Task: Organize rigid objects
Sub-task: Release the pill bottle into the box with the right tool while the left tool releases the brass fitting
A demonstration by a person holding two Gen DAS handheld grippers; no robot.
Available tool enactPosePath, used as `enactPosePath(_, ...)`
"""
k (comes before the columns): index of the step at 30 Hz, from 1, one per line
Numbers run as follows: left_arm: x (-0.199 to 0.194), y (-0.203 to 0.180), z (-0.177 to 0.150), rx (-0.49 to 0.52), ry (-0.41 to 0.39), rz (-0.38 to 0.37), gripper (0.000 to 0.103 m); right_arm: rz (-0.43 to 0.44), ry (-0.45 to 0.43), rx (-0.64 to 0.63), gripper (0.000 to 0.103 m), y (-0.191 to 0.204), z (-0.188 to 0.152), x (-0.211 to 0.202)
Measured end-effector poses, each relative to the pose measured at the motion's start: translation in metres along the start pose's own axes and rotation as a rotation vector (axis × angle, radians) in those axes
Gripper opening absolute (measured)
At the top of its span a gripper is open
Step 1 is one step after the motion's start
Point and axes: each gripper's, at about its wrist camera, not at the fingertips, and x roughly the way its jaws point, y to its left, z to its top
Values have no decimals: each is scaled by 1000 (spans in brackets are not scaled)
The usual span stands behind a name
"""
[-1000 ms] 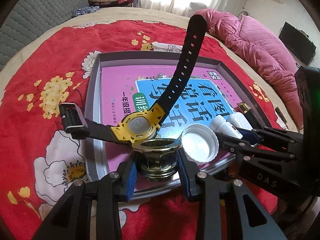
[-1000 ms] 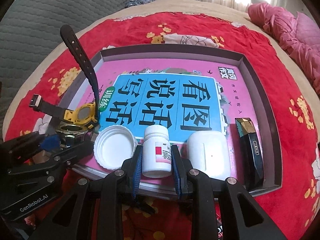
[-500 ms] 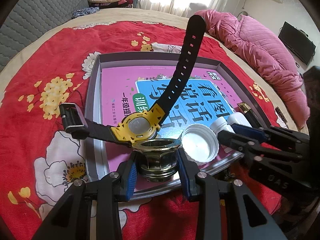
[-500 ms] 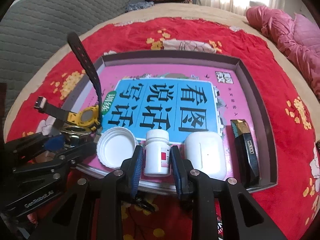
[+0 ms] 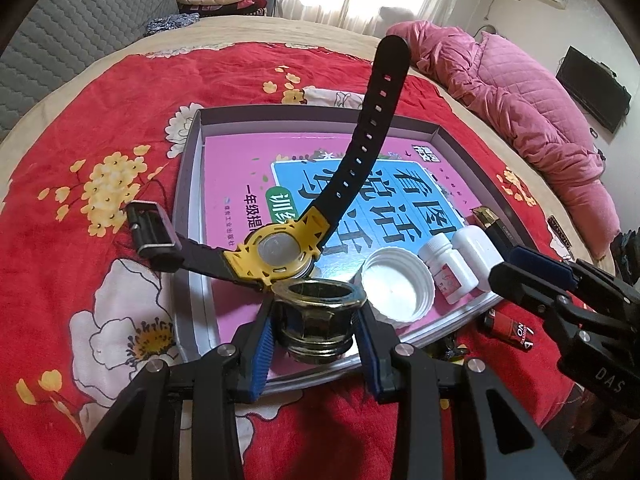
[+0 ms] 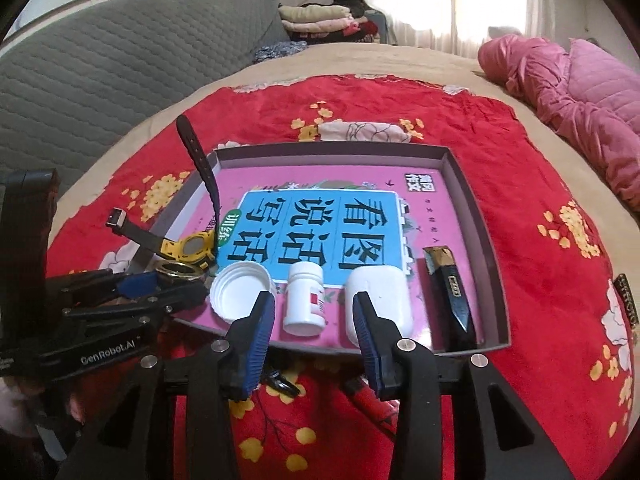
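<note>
the left gripper [image 5: 316,334] is clenched on a heavy brass-coloured flanged metal nut [image 5: 318,320] at the near edge of the shallow grey cardboard tray [image 6: 476,216]. the right gripper [image 6: 314,330] is opening – the small white plastic pill bottle [image 6: 305,298] stands upright between its ribbed blue pads [image 6: 262,336], untouched. a round white ridged plastic cap [image 6: 238,294] lies just left of the bottle, a smooth white case [image 6: 380,296] just right – a yellow-and-black rubber-strapped watch [image 5: 276,250] leans over the nut.

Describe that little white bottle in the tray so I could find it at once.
Look at the shallow grey tray on the red flowered blanket. A row of things stands along its near edge. The small white plastic pill bottle stands upright between an upturned round white lid and a smooth white rounded case; only it carries a red-marked label.
</note>
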Motion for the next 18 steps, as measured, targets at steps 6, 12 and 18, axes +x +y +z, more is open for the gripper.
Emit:
enactPosePath(6,-3,1,0,-2,-11,11,40,-14,-8,14,43,-6,-3,-7)
enactPosePath(12,-8,-1,-4,5,-24,9,40,-19,-20,23,49,-11,-4,-14)
enactPosePath(18,-18,-4,-6,4,-53,-3,41,-30,-32,26,51,-14,-6,-23)
